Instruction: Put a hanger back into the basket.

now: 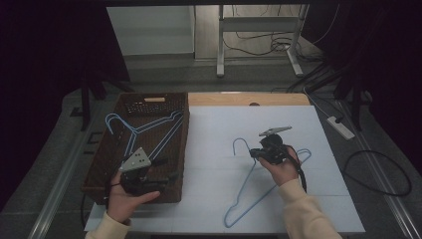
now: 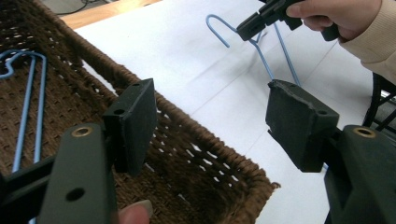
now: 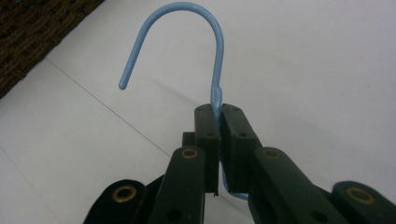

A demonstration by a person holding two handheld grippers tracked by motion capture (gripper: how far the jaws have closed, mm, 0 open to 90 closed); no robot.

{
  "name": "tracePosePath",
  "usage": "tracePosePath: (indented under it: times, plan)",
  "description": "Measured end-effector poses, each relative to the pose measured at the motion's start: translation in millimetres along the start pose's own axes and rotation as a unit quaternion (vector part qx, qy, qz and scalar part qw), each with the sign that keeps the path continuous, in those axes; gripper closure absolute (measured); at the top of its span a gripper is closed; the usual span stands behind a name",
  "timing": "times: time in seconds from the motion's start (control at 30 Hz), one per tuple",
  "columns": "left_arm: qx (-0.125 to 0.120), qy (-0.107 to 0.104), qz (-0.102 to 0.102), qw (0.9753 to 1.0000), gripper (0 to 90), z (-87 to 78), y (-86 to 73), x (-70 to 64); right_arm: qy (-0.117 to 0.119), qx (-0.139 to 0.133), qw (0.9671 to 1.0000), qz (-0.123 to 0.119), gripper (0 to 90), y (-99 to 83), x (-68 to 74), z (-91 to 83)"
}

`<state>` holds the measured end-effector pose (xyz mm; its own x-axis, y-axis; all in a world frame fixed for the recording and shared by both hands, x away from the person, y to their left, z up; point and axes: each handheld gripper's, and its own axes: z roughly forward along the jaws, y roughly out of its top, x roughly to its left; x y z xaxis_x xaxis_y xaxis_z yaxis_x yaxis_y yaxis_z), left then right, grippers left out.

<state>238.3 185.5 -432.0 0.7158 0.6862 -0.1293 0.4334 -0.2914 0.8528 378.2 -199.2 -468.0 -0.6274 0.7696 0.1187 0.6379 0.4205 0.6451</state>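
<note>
White sheeting (image 1: 214, 199) covers the tabletop, with dark curtains and a grey floor around it and a strip of bare wood at the table's far edge. On that white surface lies the light blue wire coat hanger (image 1: 249, 191), its hook end lifted towards the far side and its triangular body stretching back towards the person's near edge. The neck of the hanger, just below the curved hook (image 3: 187, 28), sits squarely between the two black jaws of the right gripper (image 3: 218, 121); the jaws are pressed together on the wire, which comes up out of the seam between the pads and bends over into the hook beyond them. Below the pads a short piece of blue wire shows again, running back under the gripper. In the high view the right gripper (image 1: 260, 153) is held in the person's right hand (image 1: 281, 167), a cream sleeve behind it.

To the left of the hanger stands a dark brown woven basket (image 1: 102, 169), rectangular, beside the white sheet. Two more blue wire hangers (image 1: 149, 130) lie inside it. The left gripper (image 2: 210, 116) hovers over the basket's near right corner, its jaws standing wide apart with nothing between them; through the gap the basket's rim and the white surface are visible. The person's left hand (image 1: 124, 199) holds it from below.
</note>
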Motion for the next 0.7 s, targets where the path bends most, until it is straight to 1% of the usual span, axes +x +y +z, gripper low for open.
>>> tracePosePath:
  times: [0.27, 0.4, 0.5, 0.6, 0.67, 0.7]
  plan:
    - [0.009, -0.009, 0.008, 0.9999, 33.5, 12.2, 4.6, -10.5, 0.003, -0.015, 0.9999, 0.0, 86.4, -2.5, 0.4, -5.4]
    - [0.012, -0.013, 0.007, 0.9998, 33.5, 17.7, 7.2, -14.8, 0.005, -0.022, 0.9997, -0.001, 86.4, -3.4, 1.4, -6.0]
    - [0.013, -0.022, -0.004, 0.9997, 33.5, 25.2, 11.2, -20.7, 0.007, -0.028, 0.9996, -0.002, 86.4, -3.9, 1.9, -7.0]
    - [0.02, -0.019, -0.007, 0.9996, 33.6, 34.4, 16.3, -26.9, 0.008, -0.031, 0.9995, -0.003, 86.4, -4.1, 2.8, -8.6]
    - [0.028, -0.026, -0.011, 0.9992, 33.5, 46.6, 21.8, -31.9, 0.011, -0.034, 0.9994, -0.004, 86.4, -4.3, 3.4, -9.5]
    - [0.028, -0.026, -0.011, 0.9992, 33.5, 46.6, 21.8, -31.9, 0.011, -0.034, 0.9994, -0.004, 86.4, -4.3, 3.4, -9.5]
